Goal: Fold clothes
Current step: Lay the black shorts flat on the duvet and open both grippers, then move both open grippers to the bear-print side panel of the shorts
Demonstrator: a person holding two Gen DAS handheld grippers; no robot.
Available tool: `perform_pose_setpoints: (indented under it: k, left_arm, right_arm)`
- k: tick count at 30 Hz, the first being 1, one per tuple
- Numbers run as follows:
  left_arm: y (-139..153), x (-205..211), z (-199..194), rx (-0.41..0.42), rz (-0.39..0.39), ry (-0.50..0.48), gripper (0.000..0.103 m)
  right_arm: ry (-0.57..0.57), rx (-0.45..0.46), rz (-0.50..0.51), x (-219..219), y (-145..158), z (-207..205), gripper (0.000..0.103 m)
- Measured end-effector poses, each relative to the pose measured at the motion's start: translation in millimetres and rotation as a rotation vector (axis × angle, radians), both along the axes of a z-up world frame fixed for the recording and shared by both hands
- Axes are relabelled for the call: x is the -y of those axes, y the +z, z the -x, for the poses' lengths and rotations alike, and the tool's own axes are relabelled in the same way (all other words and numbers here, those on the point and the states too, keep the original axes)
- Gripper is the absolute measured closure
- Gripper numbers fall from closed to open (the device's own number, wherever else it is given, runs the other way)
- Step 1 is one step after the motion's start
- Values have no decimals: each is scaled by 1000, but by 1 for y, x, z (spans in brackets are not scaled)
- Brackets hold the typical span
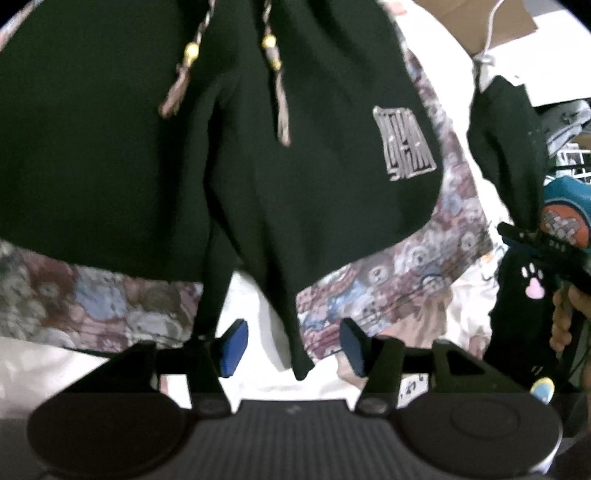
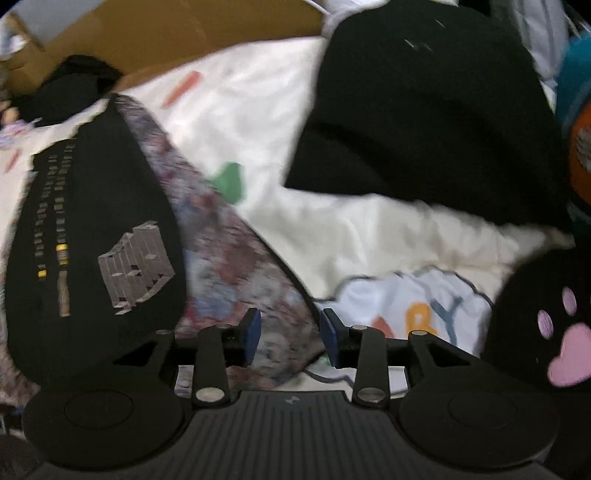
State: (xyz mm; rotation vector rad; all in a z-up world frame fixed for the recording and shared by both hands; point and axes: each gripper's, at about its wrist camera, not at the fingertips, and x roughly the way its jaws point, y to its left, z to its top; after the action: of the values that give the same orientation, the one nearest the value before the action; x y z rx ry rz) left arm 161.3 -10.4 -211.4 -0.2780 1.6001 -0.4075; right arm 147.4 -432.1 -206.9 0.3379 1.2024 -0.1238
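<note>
A pair of black shorts (image 1: 110, 147) with patterned floral hems, beaded drawstrings (image 1: 275, 74) and a grey logo patch (image 1: 408, 144) lies spread on a white sheet. My left gripper (image 1: 291, 347) is open, its jaws on either side of the crotch point of the shorts. The right wrist view shows the same shorts (image 2: 92, 206) at the left, with the patterned hem (image 2: 236, 266) running toward my right gripper (image 2: 290, 341), which is open over the hem's corner. The other gripper (image 1: 546, 247) shows at the right edge of the left wrist view.
A second black garment (image 2: 424, 122) lies on the white printed sheet (image 2: 351, 229) at the upper right. A black item with pink paw prints (image 2: 546, 332) sits at the right. A teal and orange plush (image 1: 565, 218), a cardboard box (image 2: 177, 33) and a white wire basket (image 1: 572, 158) lie beyond.
</note>
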Motion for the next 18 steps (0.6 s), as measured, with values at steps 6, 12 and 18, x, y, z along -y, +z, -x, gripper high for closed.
perform_pose_setpoints:
  k: [6,12,18]
  left_arm:
    - [30,-3,-24,96,-12,26,42]
    - [68,-33,-49,194,-15,50,39]
    - [106,-81,-73,286,-58,84,38]
  right_arm:
    - [141,72,37,-21,49,-18,63]
    - [194,165,54,-41,106,-36,55]
    - [268,205,104,-58,147,-53,55]
